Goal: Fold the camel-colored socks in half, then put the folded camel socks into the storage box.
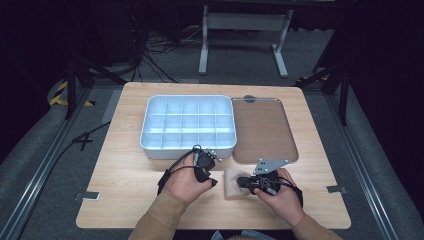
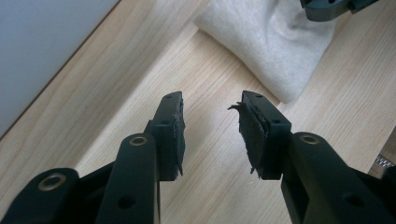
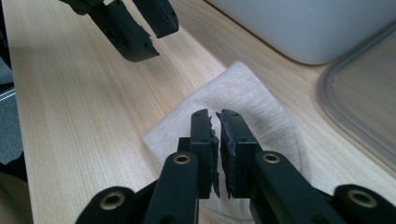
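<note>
A small beige cloth (image 1: 233, 184) (image 2: 271, 42) (image 3: 243, 88) lies on the wooden table (image 1: 125, 190) near its front edge, between my two grippers. My right gripper (image 1: 243, 182) (image 3: 215, 114) reaches over it from the right. Its jaws are almost together, and the fabric rises in a fold toward them, pinched at the tips. My left gripper (image 1: 207, 179) (image 2: 210, 100) is just left of the cloth, pointing at its near corner. It is open, with only bare wood between its pads. The right gripper view also shows the left gripper (image 3: 156, 37) farther off, above the tabletop.
A white box (image 1: 185, 151) (image 3: 303, 28) divided into several compartments stands just behind the grippers. Its clear lid (image 1: 262, 130) (image 3: 364, 93) lies flat to the right of it. Bare wood stretches left of the left hand.
</note>
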The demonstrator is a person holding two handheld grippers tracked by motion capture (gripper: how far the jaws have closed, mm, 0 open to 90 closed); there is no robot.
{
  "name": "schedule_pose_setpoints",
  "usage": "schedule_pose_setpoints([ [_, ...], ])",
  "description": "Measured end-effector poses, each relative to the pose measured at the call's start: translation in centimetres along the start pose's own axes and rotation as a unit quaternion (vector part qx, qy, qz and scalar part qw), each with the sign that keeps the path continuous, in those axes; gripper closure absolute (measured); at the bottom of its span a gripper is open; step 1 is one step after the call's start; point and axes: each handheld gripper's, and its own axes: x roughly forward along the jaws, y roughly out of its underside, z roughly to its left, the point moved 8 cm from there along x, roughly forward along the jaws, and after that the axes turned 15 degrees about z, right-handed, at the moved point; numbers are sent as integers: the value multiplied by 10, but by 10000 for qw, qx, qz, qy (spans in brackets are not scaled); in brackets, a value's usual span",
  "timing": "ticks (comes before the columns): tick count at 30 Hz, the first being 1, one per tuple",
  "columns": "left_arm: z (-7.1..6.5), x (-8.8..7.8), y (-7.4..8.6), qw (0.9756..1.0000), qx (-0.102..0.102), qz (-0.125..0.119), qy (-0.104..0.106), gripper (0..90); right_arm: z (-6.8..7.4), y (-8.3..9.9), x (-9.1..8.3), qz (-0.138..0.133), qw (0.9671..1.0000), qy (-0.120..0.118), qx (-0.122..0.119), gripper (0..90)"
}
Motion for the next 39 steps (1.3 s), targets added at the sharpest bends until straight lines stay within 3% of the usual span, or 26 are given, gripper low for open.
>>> schedule_pose_setpoints([
  [7,0,8,1,9999,92,133,-41,631,-7,7,9,236,9996,85,147,887],
  [21,-4,21,-11,9987,457,84,-225,681,-10,11,15,389,9990,205,-102,895],
  [26,-7,25,-14,9978,613,33,-263,684,-10,10,15,454,9979,229,-410,896],
  [39,-17,34,-20,9944,1017,107,-267,676,-9,11,15,452,9975,216,-489,897],
])
